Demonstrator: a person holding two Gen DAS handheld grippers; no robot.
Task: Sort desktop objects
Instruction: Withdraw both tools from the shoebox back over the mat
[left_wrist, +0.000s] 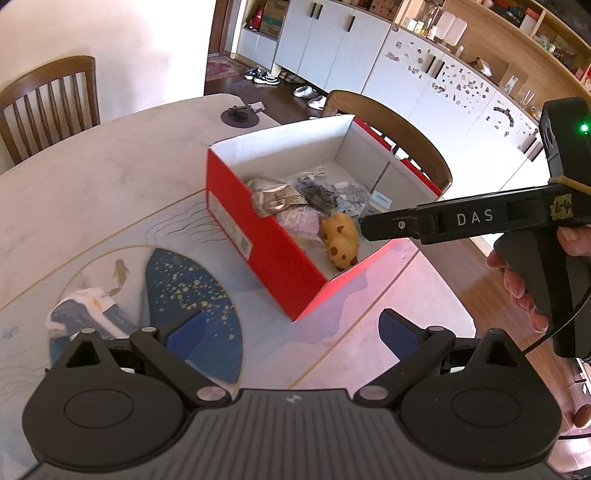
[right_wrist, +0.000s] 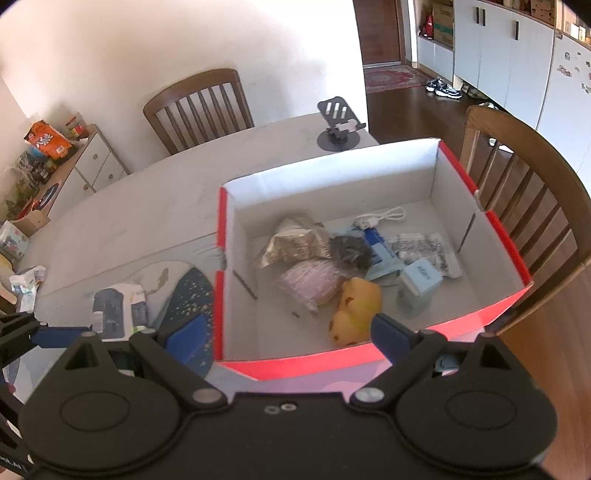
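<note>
Red box (right_wrist: 369, 363) stands open-topped, its near rim between the right gripper's (right_wrist: 291, 336) spread jaws.

1. A plain pale wall (right_wrist: 110, 55) filled the upper left of the right wrist view, brightly lit.
2. A slatted wooden chair (right_wrist: 199, 107) stood at the table's far side, upper centre; a second chair (right_wrist: 524, 184) curved along the right edge.
3. Dark wood floor (right_wrist: 406, 107) and white cabinets (right_wrist: 498, 55) occupied the upper right.
4. A low white drawer unit (right_wrist: 96, 162) sat at mid-left.
</note>
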